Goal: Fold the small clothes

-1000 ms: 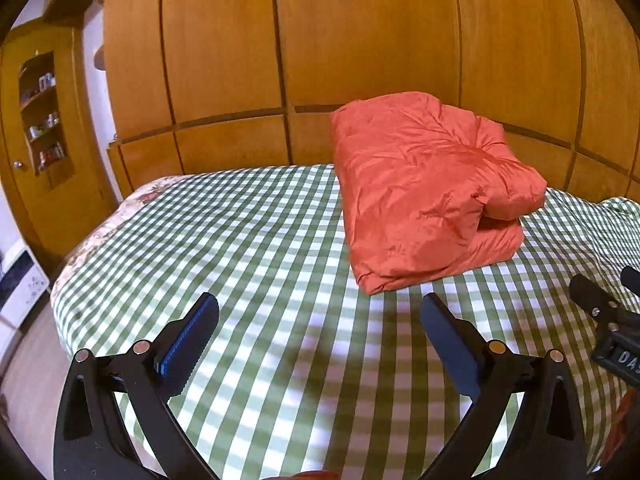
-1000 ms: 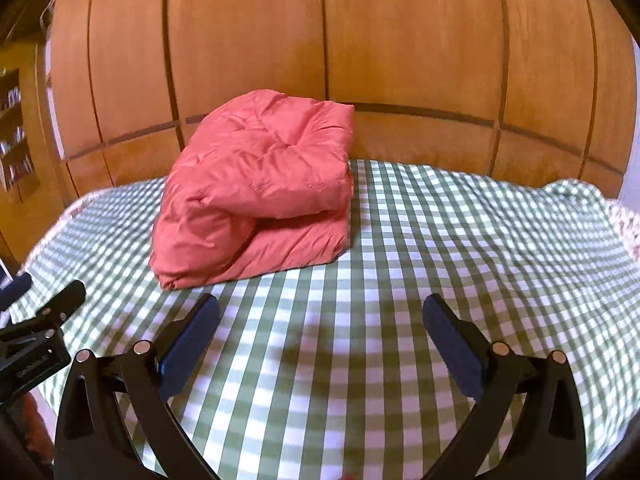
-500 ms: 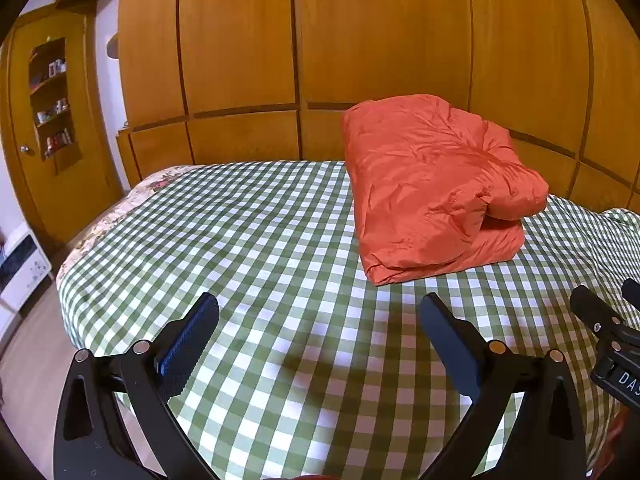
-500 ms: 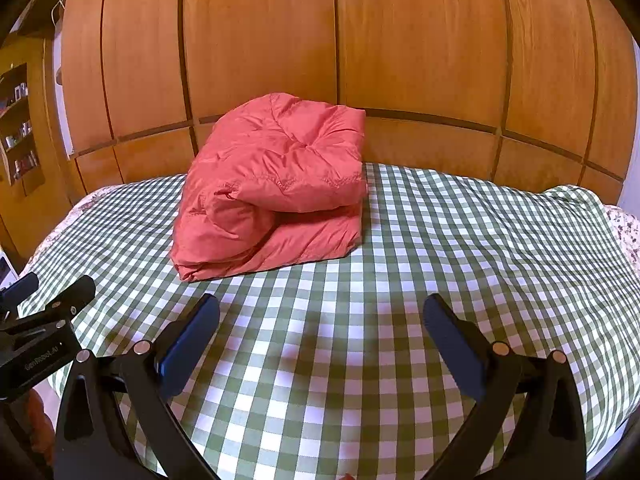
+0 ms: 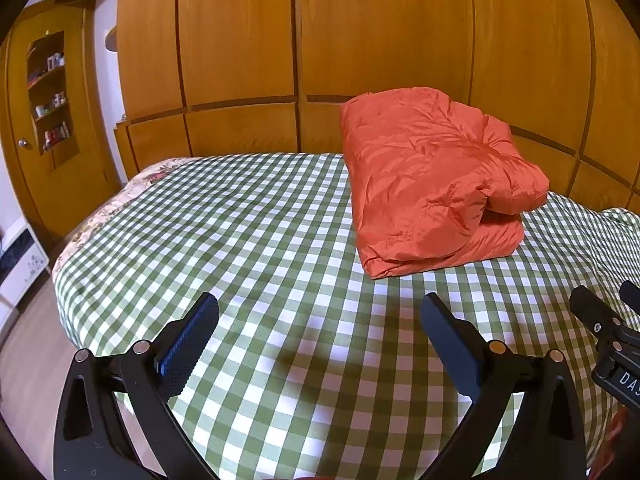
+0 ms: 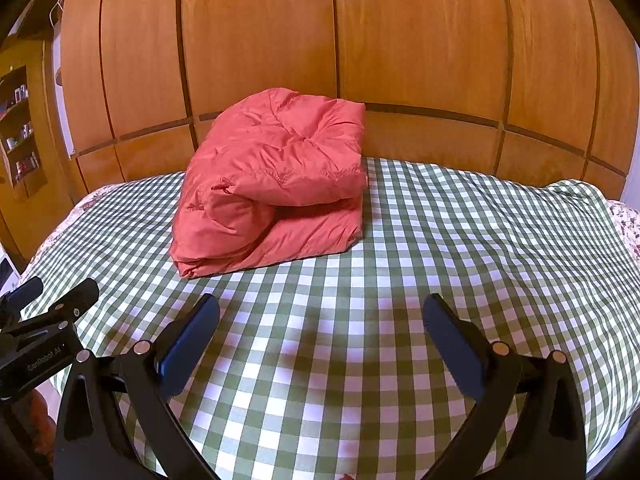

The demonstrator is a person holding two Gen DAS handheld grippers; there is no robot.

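Orange puffy jacket (image 5: 432, 184) folded into a thick bundle, lying on the bed (image 5: 248, 240) toward the far edge, just in front of the wooden wardrobe panels (image 5: 360, 32). Top layer curled over the lower one, open fold facing the near right in the left view. Green-white checked cover flat under it, floral sheet (image 5: 116, 204) showing at the left edge. Left tool (image 5: 318, 322) spread wide, nothing between the blue pads (image 5: 188, 336), hovering above the near part of the bed, well apart from the jacket. Right tool (image 6: 320, 322) likewise wide and unloaded, same height, beside the left one. Shelf niche (image 5: 50, 92) with small items in the door at far left.
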